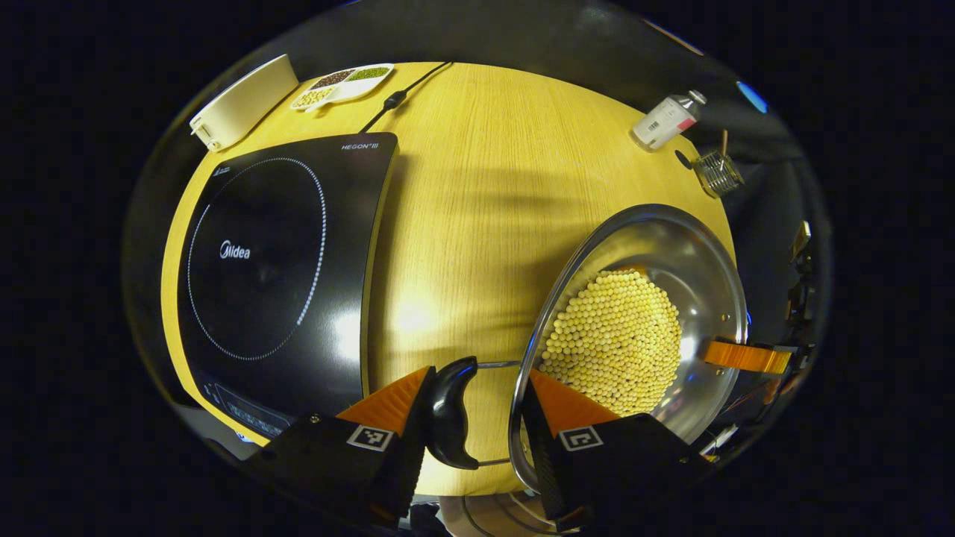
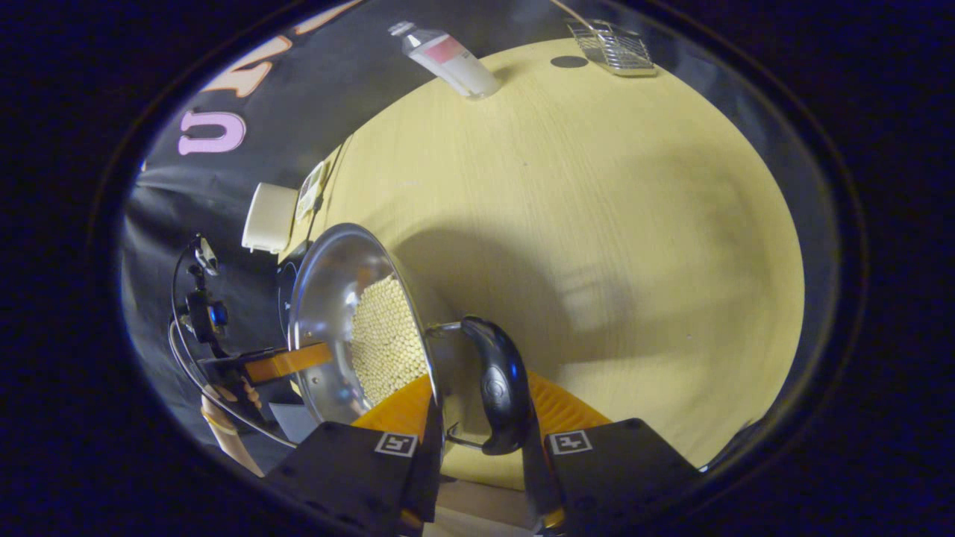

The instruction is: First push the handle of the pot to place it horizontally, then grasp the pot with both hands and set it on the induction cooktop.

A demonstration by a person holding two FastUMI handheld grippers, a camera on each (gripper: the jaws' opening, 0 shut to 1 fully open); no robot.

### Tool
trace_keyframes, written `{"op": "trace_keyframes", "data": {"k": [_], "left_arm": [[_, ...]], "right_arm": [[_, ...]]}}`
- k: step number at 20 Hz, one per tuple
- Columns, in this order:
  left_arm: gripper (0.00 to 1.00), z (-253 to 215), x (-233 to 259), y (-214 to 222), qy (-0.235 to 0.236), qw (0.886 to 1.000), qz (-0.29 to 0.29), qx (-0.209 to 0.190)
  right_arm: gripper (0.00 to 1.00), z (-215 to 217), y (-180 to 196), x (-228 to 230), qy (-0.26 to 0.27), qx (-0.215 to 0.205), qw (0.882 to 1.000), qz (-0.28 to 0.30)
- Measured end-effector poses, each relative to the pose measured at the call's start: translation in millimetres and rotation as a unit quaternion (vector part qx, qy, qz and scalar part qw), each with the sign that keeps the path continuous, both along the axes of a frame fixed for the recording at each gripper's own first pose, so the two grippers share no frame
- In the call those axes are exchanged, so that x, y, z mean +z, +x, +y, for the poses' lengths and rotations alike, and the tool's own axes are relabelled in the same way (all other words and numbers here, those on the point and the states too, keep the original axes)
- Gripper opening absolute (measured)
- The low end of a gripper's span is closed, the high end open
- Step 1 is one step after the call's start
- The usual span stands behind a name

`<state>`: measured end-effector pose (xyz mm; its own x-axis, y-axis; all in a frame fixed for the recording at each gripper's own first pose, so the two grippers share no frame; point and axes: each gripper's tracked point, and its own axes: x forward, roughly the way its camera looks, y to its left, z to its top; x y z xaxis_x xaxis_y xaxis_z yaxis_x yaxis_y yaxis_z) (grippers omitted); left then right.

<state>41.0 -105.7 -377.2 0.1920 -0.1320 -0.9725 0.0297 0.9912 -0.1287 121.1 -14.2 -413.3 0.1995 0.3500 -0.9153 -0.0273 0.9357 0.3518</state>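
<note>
The left gripper (image 1: 477,418) had its two fingers closed across one side of the pot: one finger lay outside the glossy black side handle (image 1: 451,410) on its thin wire bracket, the other stood inside the rim against the pot wall, so handle and rim were pinched between them. Outward from those fingers sat the round, shiny stainless-steel pot (image 1: 697,257), filled with small pale yellow beads (image 1: 615,339), near the front edge of the light wooden tabletop (image 1: 485,194).

In the right gripper view the right gripper (image 2: 481,429) held the opposite side the same way: one finger inside the rim beside the beads (image 2: 384,343), the other outside the second black side handle (image 2: 500,384), the pair clamped on handle and rim together. Across the steel bowl (image 2: 336,283) from there, the left gripper's finger could be seen on the far rim, with a hand (image 2: 224,395) behind it.

The relation that mattered was sideways. From the left gripper's fingers the flat black glass induction cooktop (image 1: 268,261) with its dotted ring lay just beyond the handle, away from the pot, with a strip of bare wood between. The line joining the two handles ran roughly toward the cooktop, so the left hand was the nearer and, in my judgement, would lead while the right followed. Both handles appeared level already, which suggested the lift and carry was the step in hand; whether the pot's base had left the wood could not be told.
</note>
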Motion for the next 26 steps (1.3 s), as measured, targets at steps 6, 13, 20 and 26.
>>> {"op": "trace_keyframes", "data": {"k": [6, 13, 20, 26], "left_arm": [[0.66, 10.4, 17.5, -31.0, -0.003, 1.000, 0.000, -0.008], [0.66, 48.2, 45.0, -49.8, -0.008, 0.999, -0.019, -0.030], [0.66, 125.6, 58.3, -42.9, -0.011, 0.997, -0.036, -0.060], [0.67, 198.7, 65.7, -22.6, -0.005, 0.997, -0.049, -0.065]], "right_arm": [[0.49, 4.7, -42.2, 16.8, -0.001, 0.004, 1.000, 0.001], [0.43, 39.7, -84.1, 38.0, -0.002, -0.001, 1.000, -0.019], [0.49, 117.1, -116.6, 37.5, -0.006, -0.036, 0.999, -0.033], [0.43, 197.5, -115.2, 27.2, 0.002, -0.038, 0.999, -0.037]]}}
